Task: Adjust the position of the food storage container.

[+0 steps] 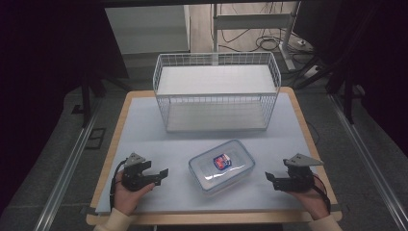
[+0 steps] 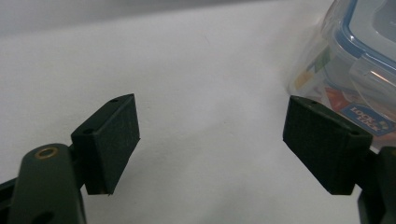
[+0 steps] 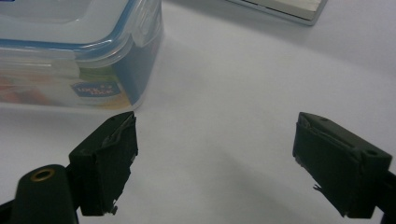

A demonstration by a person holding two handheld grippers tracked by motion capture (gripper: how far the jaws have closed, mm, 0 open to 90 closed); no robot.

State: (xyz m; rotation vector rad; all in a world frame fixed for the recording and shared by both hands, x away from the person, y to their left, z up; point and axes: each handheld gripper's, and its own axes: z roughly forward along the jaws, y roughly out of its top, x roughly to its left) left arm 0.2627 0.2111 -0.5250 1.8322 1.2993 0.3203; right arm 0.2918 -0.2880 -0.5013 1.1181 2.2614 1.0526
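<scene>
Clear plastic with a blue seal: the lidded container point(image 1: 222, 166) lies flat on the white mat point(image 1: 144, 134), near the front edge and skewed to it, between the two grippers and in front of the wire basket point(image 1: 216, 91). A printed label shows through its lid and side wall.

Both grippers rest low beside the box, pointing inward at it. The left gripper point(image 1: 161, 174) stands with its jaws wide and nothing between them; in the left gripper view the box corner point(image 2: 355, 60) sits off past one pad, not in the gap. The right gripper point(image 1: 270, 179) is likewise spread wide and empty, and in the right gripper view the container point(image 3: 79, 51) lies ahead and to one side of its jaws.

The risks follow from that geometry, as I judge it. The box looks broader than either opening, so a straight pinch across the body would likely fail; the pads would only shove it across the smooth mat. Its walls and lid are slick, so a bite on a rim or a latch flap could slip or pop the latch. Because it sits skewed, uneven pushes from the two sides would spin it rather than trap it. Carried carelessly, it could catch the basket's rim.
</scene>
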